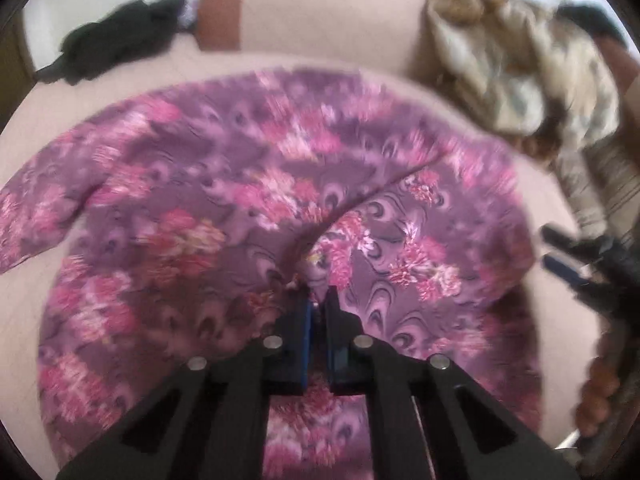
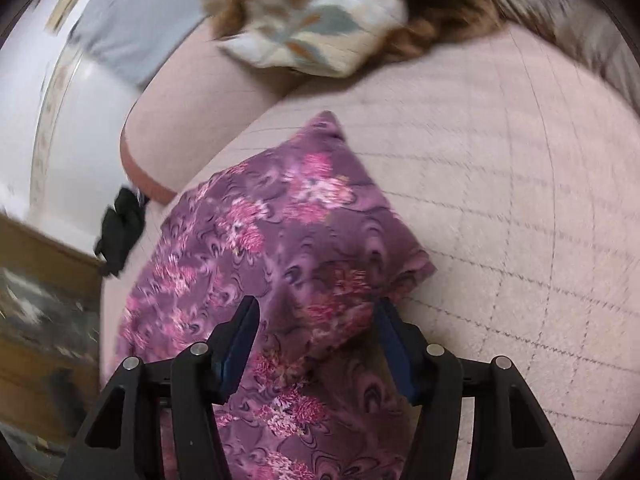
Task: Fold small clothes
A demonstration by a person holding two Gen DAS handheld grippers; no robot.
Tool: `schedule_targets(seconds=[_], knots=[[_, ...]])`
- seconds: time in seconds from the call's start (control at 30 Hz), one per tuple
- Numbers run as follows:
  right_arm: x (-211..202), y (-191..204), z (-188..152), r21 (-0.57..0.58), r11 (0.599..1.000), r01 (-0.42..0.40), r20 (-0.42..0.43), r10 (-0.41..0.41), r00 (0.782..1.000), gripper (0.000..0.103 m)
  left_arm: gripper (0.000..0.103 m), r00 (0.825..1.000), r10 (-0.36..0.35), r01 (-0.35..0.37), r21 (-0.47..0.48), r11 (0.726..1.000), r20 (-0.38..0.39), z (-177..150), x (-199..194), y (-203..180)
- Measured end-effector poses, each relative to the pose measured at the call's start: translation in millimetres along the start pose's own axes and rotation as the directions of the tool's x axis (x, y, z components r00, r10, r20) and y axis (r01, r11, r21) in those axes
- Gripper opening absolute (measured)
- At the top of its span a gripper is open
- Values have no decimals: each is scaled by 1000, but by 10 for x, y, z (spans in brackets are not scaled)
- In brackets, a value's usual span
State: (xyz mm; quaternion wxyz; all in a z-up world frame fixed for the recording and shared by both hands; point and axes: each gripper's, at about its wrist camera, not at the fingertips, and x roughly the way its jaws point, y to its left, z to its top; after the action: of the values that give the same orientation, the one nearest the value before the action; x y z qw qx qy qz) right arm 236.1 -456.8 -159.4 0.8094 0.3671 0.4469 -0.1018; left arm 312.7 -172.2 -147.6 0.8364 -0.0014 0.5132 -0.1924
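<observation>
Purple floral garment (image 1: 248,200) is pinched by the down-tilted left gripper (image 1: 318,300); right gripper (image 2: 316,320) fingers spread above it.

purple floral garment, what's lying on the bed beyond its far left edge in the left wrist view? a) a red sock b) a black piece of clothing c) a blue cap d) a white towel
b, a black piece of clothing lies crumpled past the purple floral garment.

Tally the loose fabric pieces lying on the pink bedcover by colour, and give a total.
Purple floral garment: 1
Black cloth: 1
Beige patterned cloth: 1
Total: 3
</observation>
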Motion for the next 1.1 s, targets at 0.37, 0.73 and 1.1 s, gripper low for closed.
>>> schedule_targets(seconds=[0.37,0.73,1.1], knots=[[-154,485,-240,-251,960,126,82,-108,991,64,5,998,-14,21,-119,993,58,-326,-651,486],[-138,486,-220,-227,971,69,42,-61,997,64,66,981,191,-188,-84,978,23,-327,-565,506],[-6,-601,147,248,956,-157,-57,176,983,64,80,994,23,-44,197,979,111,852,-344,-738]])
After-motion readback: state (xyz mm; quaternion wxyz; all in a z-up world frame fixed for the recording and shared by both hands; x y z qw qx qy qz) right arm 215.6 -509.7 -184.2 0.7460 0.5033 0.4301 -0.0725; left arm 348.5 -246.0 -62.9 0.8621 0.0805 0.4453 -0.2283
